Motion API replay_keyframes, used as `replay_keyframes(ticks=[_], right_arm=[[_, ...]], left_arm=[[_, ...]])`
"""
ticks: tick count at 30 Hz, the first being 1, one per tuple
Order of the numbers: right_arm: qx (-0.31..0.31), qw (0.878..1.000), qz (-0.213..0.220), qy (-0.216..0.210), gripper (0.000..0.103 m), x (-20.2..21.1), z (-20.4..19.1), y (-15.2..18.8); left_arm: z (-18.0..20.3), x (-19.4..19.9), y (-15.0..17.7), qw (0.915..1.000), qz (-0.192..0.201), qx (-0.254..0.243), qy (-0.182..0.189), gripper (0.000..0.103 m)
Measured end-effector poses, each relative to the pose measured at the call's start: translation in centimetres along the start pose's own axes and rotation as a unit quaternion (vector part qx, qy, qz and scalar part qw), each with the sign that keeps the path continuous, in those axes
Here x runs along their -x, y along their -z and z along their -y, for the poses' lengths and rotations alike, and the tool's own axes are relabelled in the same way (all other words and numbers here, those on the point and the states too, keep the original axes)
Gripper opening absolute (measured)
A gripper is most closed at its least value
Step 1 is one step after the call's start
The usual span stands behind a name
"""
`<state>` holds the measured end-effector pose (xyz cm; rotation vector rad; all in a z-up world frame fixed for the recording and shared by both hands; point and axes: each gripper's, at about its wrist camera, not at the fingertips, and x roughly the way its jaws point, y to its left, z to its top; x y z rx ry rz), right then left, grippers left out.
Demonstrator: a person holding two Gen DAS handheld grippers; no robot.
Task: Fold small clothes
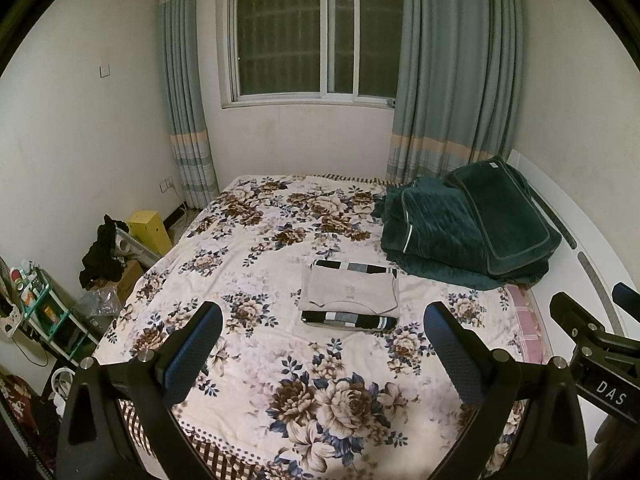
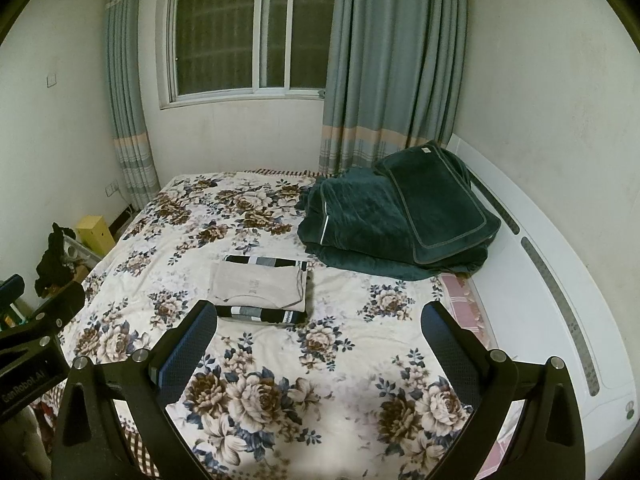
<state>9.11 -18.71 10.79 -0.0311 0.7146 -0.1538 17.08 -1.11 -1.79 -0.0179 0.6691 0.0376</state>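
A folded beige garment [image 1: 350, 294] lies on top of a folded black, white and grey striped garment [image 1: 348, 320] in the middle of the floral bedspread [image 1: 280, 380]. The same stack shows in the right wrist view, beige [image 2: 258, 284] over striped [image 2: 262, 315]. My left gripper [image 1: 324, 316] is open and empty, held above the bed in front of the stack. My right gripper [image 2: 320, 316] is open and empty, also short of the stack. The right gripper's body shows at the right edge of the left wrist view [image 1: 592, 336].
A folded dark green blanket and pillow [image 1: 468, 228] sit at the bed's far right by the white headboard [image 2: 560, 280]. Left of the bed on the floor are a yellow box [image 1: 150, 230], black clothes [image 1: 102, 256] and a green rack [image 1: 48, 312]. A curtained window [image 1: 316, 36] is behind.
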Motion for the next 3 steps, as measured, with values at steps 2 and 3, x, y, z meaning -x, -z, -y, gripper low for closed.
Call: replay_keyframes(ticks=[2, 3], right_arm=[[0.0, 1.0, -0.001, -0.001, 0.103, 0.15, -0.14, -0.16], [-0.001, 1.0, 0.0, 0.0, 0.103, 0.16, -0.15, -0.1]], left_arm=[[0.05, 0.06, -0.06, 1.0, 0.003, -0.001, -0.004, 0.103], [0.14, 0.04, -0.22, 1.0, 0.003, -0.002, -0.005, 0.103]])
